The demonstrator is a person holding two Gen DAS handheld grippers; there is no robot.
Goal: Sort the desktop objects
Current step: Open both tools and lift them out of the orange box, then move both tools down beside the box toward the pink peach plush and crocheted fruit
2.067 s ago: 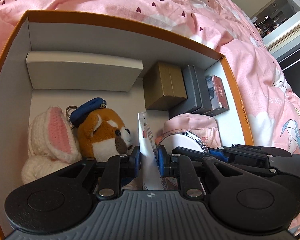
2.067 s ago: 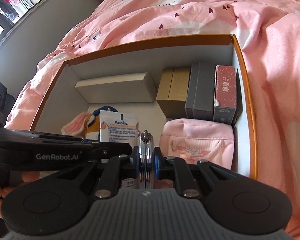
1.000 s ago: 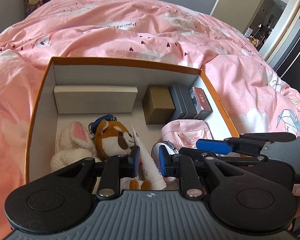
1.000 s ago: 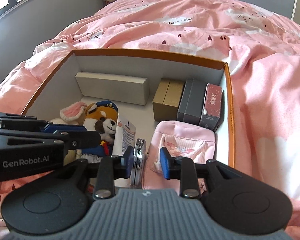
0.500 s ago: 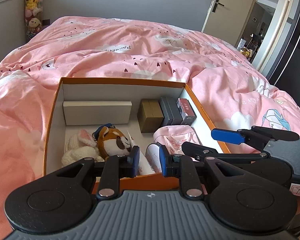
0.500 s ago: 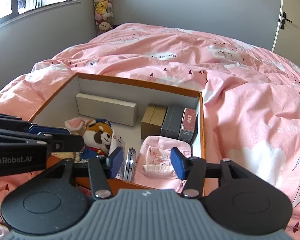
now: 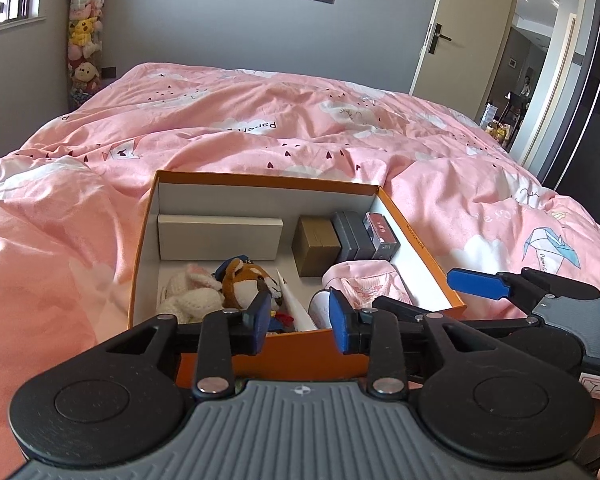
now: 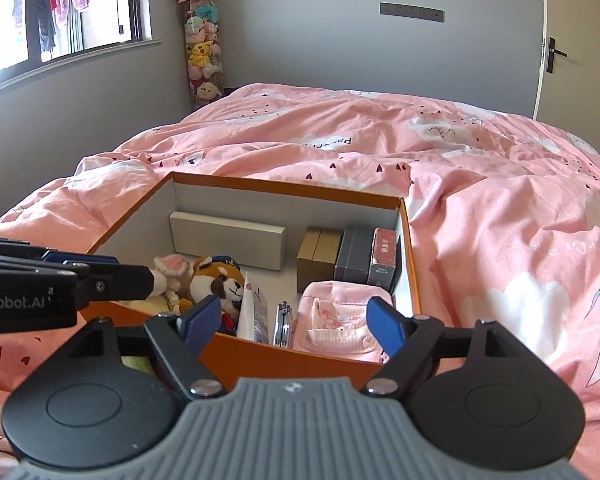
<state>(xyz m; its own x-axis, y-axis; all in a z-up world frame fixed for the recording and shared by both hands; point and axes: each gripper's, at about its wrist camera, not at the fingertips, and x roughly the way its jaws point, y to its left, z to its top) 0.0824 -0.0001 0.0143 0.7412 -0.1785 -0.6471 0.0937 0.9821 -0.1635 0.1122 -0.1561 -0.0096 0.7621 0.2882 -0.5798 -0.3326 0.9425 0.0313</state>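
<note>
orange box (image 8: 300,354) w/ white inside, pink duvet (image 8: 480,168) w/ dark hearts & white clouds, brown-white plush fox (image 8: 216,280), pink pouch (image 8: 340,320), blue-tipped black grippers

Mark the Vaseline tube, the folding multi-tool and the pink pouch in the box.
Vaseline tube (image 8: 256,312), right wrist view, on its printed white face.
Folding multi-tool (image 8: 283,324), right wrist view, on its metal handles.
Pink pouch (image 8: 340,312), right wrist view, on its front panel.
</note>
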